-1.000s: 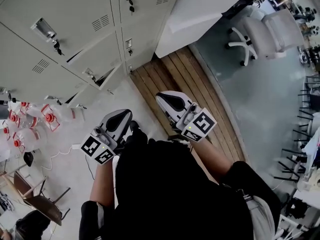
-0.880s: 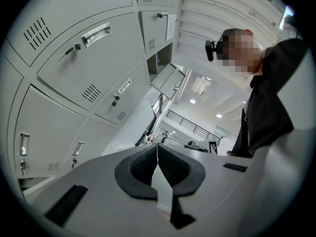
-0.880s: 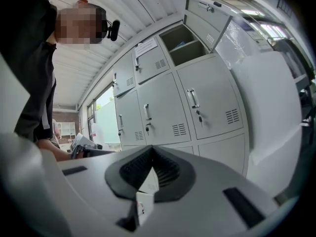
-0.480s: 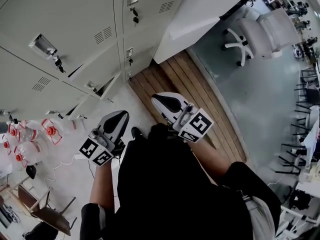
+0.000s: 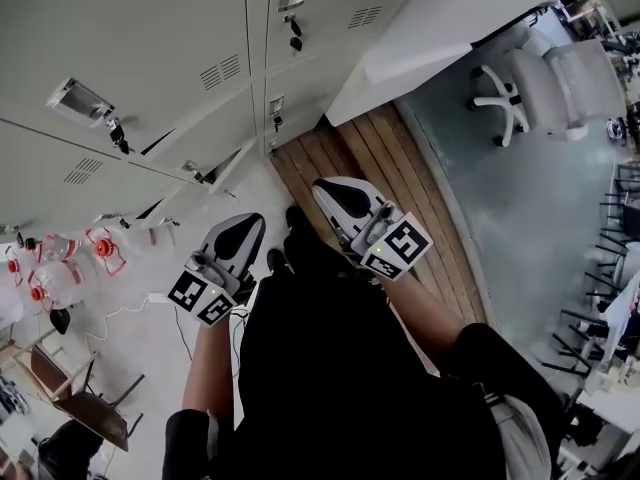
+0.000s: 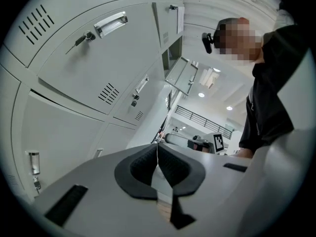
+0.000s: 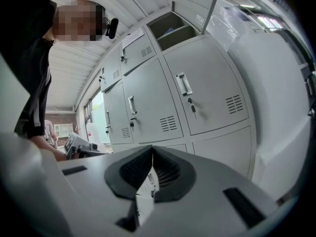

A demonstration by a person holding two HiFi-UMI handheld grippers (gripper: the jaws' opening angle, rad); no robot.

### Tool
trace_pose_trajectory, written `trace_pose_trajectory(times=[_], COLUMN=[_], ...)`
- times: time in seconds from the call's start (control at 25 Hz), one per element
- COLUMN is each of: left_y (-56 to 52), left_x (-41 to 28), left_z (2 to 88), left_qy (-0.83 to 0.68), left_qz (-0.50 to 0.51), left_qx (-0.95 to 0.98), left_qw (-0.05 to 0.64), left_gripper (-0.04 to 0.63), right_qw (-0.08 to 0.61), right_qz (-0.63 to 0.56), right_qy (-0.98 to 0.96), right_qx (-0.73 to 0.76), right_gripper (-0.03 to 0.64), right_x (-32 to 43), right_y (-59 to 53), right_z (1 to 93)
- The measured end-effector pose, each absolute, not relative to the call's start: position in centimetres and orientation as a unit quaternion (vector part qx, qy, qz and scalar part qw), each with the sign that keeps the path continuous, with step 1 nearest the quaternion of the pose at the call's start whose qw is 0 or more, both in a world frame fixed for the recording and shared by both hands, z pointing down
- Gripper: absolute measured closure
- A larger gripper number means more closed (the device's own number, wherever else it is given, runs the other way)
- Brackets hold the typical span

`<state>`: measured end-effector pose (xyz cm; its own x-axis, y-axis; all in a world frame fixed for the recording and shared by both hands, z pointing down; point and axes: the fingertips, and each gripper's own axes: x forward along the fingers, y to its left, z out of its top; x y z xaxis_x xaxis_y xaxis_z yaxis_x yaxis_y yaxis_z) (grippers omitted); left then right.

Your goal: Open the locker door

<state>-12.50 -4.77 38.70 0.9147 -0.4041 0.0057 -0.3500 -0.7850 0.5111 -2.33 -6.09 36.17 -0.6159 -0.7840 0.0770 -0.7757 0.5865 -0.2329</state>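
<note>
Locker door point(image 7: 207, 88): shut, set in the grey locker bank point(image 5: 170, 28) at far left, well apart from both tools. Its handle point(image 7: 182, 84) runs upright, with a key point(image 7: 191, 106) below it.
Right gripper point(image 5: 340, 198): jaws together, nothing between them, pointing level at that door.
Left gripper point(image 5: 240, 233): likewise closed and empty, with the bank off to its left.
Right hand is judged better placed for the reach.

Office (lockers point(image 5: 140, 38), swivel chair point(image 5: 565, 78))
</note>
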Motion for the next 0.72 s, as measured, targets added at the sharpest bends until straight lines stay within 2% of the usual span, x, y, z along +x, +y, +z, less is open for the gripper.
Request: trace_pose_trajectory(times=[0.72], left_y=[-13.1], left_x=[-9.6], left_z=[37.5], left_qy=[-0.303], left_qz=[-0.041], left_qx=[0.927], left_qw=[0.219], left_gripper=[0.578], right_qw=[0.0], right_qz=[-0.144], right_qy=[0.931], right_qx=[-0.336], right_gripper=[0.601], right_x=[0.7], right_y=[-16.6], right_z=[39.2])
